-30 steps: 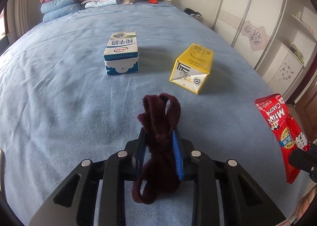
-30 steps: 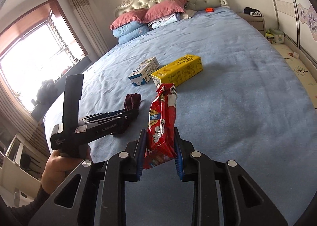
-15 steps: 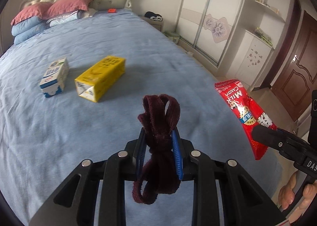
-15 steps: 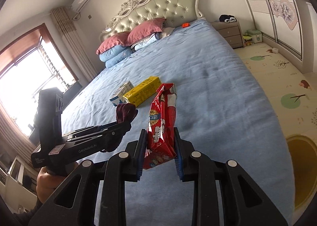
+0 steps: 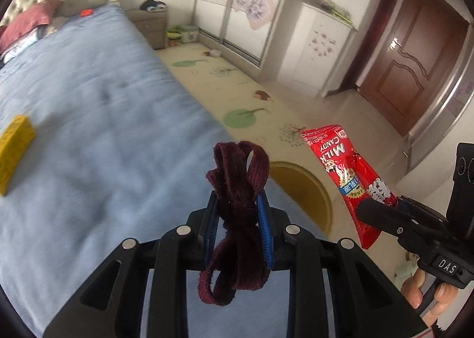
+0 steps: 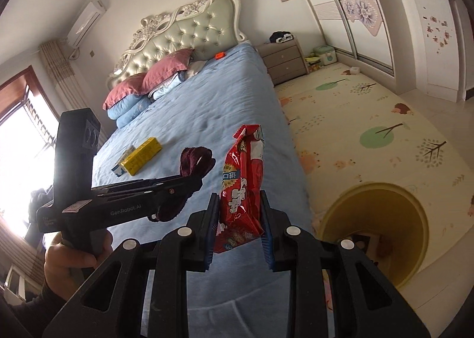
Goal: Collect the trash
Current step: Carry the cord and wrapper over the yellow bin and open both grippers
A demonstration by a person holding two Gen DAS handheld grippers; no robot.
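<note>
Left tongs (image 5: 237,204): clamped on maroon strap (image 5: 237,213), loops standing above the tips, tail hanging below. Held over the bed (image 5: 89,136), near its foot edge.

Right tongs (image 6: 239,213): clamped on red wrapper (image 6: 243,184), upright between the pads, top well clear of the tips. Seen also from the left wrist, wrapper (image 5: 349,178) out past the bed edge, over the floor mat (image 6: 370,119).

Change over the last second: both views swung from the bed toward the floor side; yellow bin (image 6: 382,231) now in sight where none showed before. Cartons pushed to the margin: yellow carton (image 5: 13,148) at the far left of the left view, blue-and-white carton (image 6: 121,167) just behind the yellow one in the right view.

Meaning for the task: carry phase, both pieces on the way to the bin; likely next step a drop of each. Two cartons left on the bed for a later trip.

Position: bin on the floor just beside the bed's foot corner, below and to the right of both tongs. Wrapper nearer the bin mouth than the strap. Neither piece yet over the opening, by appearance. Some dark content visible in the bin bottom; kind not clear.
</note>
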